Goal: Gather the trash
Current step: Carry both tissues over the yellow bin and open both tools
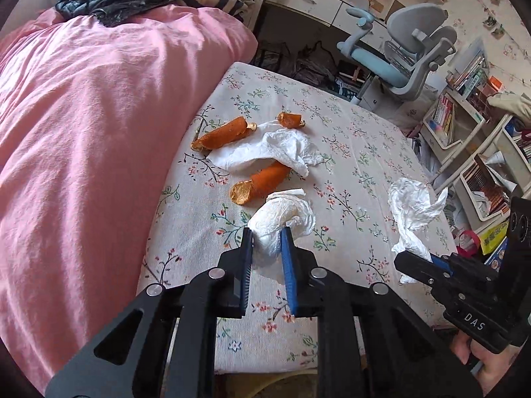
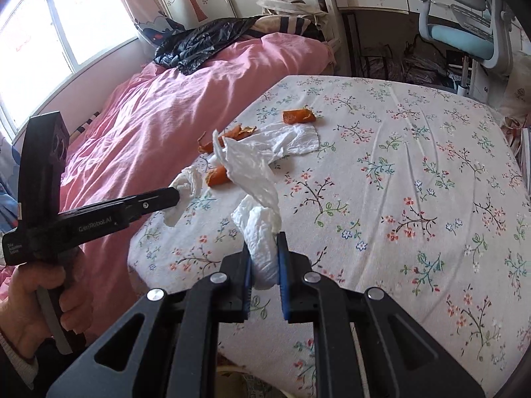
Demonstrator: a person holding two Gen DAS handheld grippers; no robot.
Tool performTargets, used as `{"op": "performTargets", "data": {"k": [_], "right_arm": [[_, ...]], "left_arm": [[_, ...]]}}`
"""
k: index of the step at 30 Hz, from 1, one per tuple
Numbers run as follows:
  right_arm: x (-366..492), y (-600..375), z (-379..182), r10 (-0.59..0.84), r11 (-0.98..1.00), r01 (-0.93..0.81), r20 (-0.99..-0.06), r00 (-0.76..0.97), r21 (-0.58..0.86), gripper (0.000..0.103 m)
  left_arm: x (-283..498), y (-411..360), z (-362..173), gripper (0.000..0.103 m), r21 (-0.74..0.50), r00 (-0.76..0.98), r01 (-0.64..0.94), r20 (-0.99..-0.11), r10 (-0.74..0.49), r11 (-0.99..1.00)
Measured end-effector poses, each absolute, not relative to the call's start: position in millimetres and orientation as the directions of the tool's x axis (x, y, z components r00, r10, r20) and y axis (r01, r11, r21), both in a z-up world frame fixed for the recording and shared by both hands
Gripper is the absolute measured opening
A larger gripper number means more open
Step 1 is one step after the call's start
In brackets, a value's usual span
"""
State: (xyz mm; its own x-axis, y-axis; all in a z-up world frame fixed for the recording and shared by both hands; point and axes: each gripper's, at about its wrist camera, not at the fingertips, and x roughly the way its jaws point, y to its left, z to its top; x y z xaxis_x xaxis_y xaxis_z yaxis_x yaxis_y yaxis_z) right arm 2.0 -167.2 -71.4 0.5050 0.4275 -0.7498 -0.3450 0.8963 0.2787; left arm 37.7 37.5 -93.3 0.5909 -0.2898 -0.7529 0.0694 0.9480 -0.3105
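Two crumpled tissues are each pinched in a hand-held gripper above the floral bed sheet [image 1: 348,126]. The left hand-held gripper [image 1: 267,235] is clamped on a balled white tissue [image 1: 282,219], which bulges out past its fingertips just above the sheet. The right hand-held gripper [image 2: 264,242] is clamped on a second tissue [image 2: 255,179], whose loose end stands up in front of it, clear of the sheet.

Beyond both tools, near the pink duvet [image 1: 99,132], a third, flat tissue [image 1: 275,149] lies on the sheet among three pieces of orange peel [image 1: 222,134], overlapping two of them.

Only the left wrist view shows the cluttered bookshelves [image 1: 464,122] beside the bed. The right wrist view alone shows the window [image 2: 49,26] and the person's left hand [image 2: 39,301] around the tool's handle. Both views show a black plastic bag [image 2: 205,41] lying on the duvet.
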Motion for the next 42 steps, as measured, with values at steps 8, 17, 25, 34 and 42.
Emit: {"op": "performTargets", "data": {"k": [8,17,25,34,42], "right_arm": [[-66,-157,-82,0.477,0.866,-0.373,-0.770,0.423,0.332,0.014],[-155,-143,-152,0.406,0.875,-0.359,-0.896,0.181,0.324,0.041],[-158,-198,-120,0.388,0.920,-0.211,-0.838,0.383,0.330,0.051],[-151,-228,-37,0.328,0.945,-0.219,-0.656,0.680,0.245,0.072],[-118,-266,-22,0.318,0.939,-0.156,-0.603,0.732,0.306,0.079]], "left_arm": [[-19,38,-76,0.016,-0.327,0.618,0.079,-0.726,-0.304,0.942],[-76,3,-81,0.016,-0.249,0.581,0.201,-0.748,-0.320,0.947],[-124,-51,-103,0.016,-0.093,0.483,0.360,-0.833,-0.270,0.928],[-167,-101,-138,0.033,0.040,0.233,0.656,-0.961,-0.151,0.754],[-149,-64,-83,0.086,0.079,0.474,0.523,-0.855,-0.212,0.849]]}}
